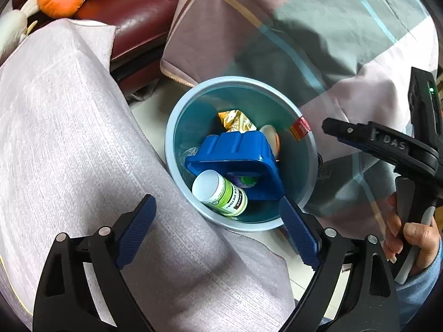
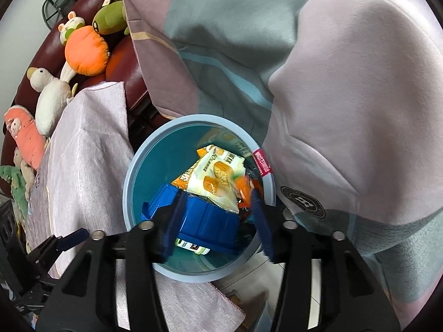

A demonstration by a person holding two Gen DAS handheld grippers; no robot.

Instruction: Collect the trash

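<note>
Item 1, nearest: my left gripper [image 1: 218, 232], fingers spread wide, nothing between them, above the pale grey woven cloth [image 1: 69, 138].

Item 2: my right gripper [image 2: 218, 221], fingers parted over the bin mouth with nothing between them; a blurred orange wrapper [image 2: 243, 185] sits just beyond them, apparently dropping.

Item 3: round light-blue plastic bin [image 1: 312, 166], holding a blue plastic tray [image 1: 235, 152], white green-labelled bottle [image 1: 218, 191] and yellow snack bag [image 2: 218, 177].

I judge the deposit step under way; next I need to lift clear and seek further litter.

Item 4, beyond: pastel checked quilt [image 1: 318, 27], crowding the rim; maroon leather sofa [image 1: 138, 13]; orange plush toy [image 2: 85, 49].
</note>
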